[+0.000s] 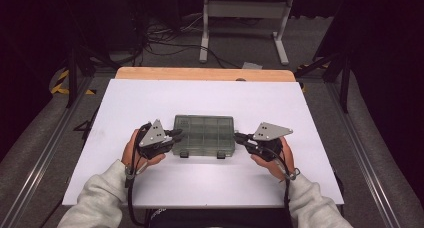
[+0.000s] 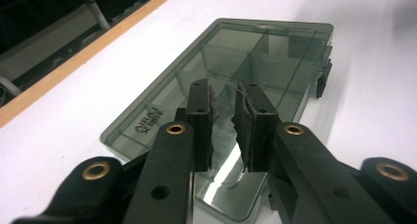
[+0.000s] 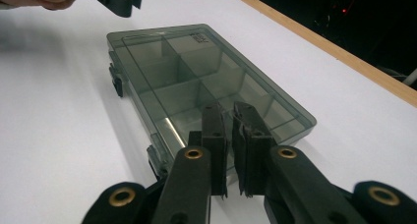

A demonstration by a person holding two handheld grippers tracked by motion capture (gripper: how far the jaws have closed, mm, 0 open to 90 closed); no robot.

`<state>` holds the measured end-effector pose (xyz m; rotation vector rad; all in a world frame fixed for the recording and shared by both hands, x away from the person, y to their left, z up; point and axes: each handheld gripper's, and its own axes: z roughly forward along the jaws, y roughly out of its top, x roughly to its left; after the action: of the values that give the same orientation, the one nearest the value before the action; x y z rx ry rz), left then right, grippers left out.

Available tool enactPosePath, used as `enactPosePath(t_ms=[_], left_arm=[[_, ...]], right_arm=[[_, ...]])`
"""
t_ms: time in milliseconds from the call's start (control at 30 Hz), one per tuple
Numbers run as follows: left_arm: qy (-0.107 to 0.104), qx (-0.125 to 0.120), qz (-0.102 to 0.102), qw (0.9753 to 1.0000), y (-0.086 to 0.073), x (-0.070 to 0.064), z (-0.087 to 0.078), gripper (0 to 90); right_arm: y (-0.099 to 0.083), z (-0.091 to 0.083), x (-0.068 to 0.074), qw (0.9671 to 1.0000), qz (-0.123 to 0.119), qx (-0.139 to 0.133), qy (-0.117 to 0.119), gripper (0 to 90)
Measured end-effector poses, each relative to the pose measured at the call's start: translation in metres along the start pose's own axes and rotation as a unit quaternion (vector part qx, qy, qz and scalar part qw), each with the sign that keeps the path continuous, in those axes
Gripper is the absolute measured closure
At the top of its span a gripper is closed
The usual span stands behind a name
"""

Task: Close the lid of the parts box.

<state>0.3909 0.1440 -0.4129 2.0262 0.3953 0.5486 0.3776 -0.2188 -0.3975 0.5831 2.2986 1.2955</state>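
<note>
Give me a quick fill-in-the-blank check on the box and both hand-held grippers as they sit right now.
1. The smoky clear compartment box lies on the white table with its lid ____.
2. The box's two dark latches face the ____ edge of the table.
3. The left hand-held gripper and right hand-held gripper sit at the box's opposite ____ ends.

Missing words: closed; near; short

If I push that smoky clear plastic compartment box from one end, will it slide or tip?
The smoky clear plastic compartment box lies flat and low on the white table, so it should slide, not tip. Its compartments look empty, so it is probably light. The glossy lid may be slippery for the left tongs.
</note>
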Motion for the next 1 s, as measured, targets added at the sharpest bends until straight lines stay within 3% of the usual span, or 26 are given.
enactPosePath(t_ms=[267,600,1000], left_arm=[[0.026,-0.005,-0.001,0.9997,-0.003,0.003,-0.013,65.6],[0.063,0.015,-0.004,0.9979,-0.014,0.005,-0.024,46.7],[0.085,0.031,-0.013,0.9958,-0.028,0.005,-0.037,28.1]], right_arm=[[-0.001,-0.008,-0.002,0.9997,-0.007,0.001,-0.025,74.3],[-0.006,-0.022,-0.004,0.9989,-0.008,-0.003,-0.047,60.0],[-0.017,-0.039,-0.009,0.9973,-0.009,-0.004,-0.073,44.6]])
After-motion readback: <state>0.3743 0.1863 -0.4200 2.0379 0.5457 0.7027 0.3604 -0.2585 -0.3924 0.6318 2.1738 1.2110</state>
